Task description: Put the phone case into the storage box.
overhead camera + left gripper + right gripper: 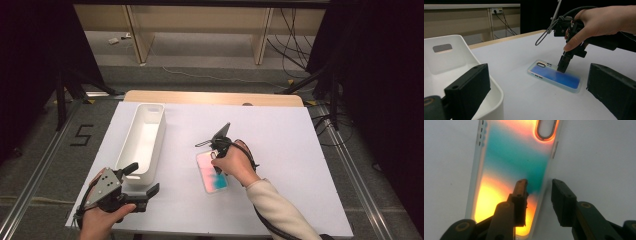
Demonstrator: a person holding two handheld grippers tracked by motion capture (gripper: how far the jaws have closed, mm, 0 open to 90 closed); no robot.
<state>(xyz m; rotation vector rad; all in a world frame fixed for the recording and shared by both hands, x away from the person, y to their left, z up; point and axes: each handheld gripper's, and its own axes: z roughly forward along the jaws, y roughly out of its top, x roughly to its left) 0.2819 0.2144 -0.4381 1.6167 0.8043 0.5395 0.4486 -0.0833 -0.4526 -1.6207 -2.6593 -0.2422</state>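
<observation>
Under the right gripper [537, 195], the phone case's [511, 157] long edge sits between its jaws.

Lighting: even overhead light on the white bench [280, 125]; room edges fall to black in the high view. Shadows: soft and short. Glare: none on the bench top. Focus: near jaws blurred in both gripper views. Colour: phone case [511, 170] glows orange and teal close up, blue in the left gripper view. Resolution: low, slightly grainy.
</observation>
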